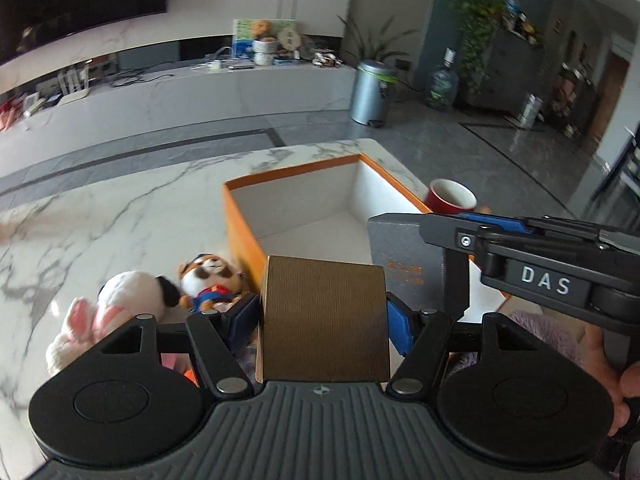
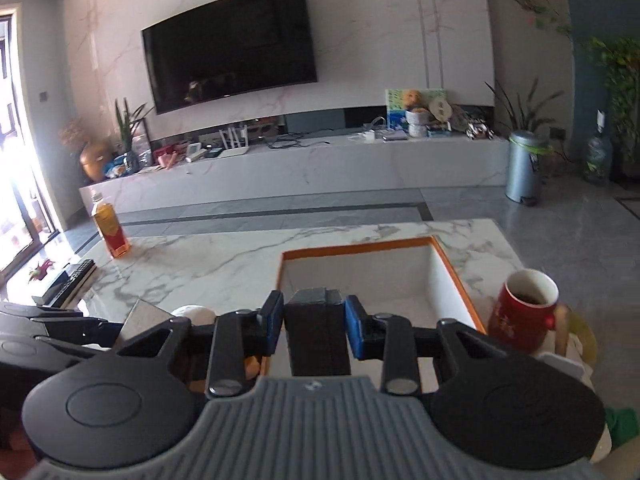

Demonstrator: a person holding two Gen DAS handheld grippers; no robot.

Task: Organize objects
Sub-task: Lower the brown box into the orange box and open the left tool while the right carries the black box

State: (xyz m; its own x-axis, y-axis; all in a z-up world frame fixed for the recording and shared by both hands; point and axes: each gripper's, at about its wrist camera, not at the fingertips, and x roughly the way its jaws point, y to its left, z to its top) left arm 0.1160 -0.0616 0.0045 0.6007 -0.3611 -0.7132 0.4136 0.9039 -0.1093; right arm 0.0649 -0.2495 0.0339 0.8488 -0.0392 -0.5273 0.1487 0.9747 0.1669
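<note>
Both grippers carry boxes toward the orange-walled storage box (image 1: 244,232) on the marble bench (image 1: 100,208). The left gripper (image 1: 322,312) has its fingers clamped on a ribbed brown cardboard box (image 1: 326,316). The right gripper (image 2: 314,326) pinches a matte dark grey box (image 2: 316,332), hanging at the storage box's six o'clock rim. Next, I judge, each lowers inside and releases. Plush toys (image 1: 160,296) wait at nine o'clock.

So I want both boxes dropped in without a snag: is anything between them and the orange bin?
Nothing visible blocks either. The left gripper holds the brown box at the orange bin's near edge; the right gripper holds the dark gray box over its open, empty interior.
</note>
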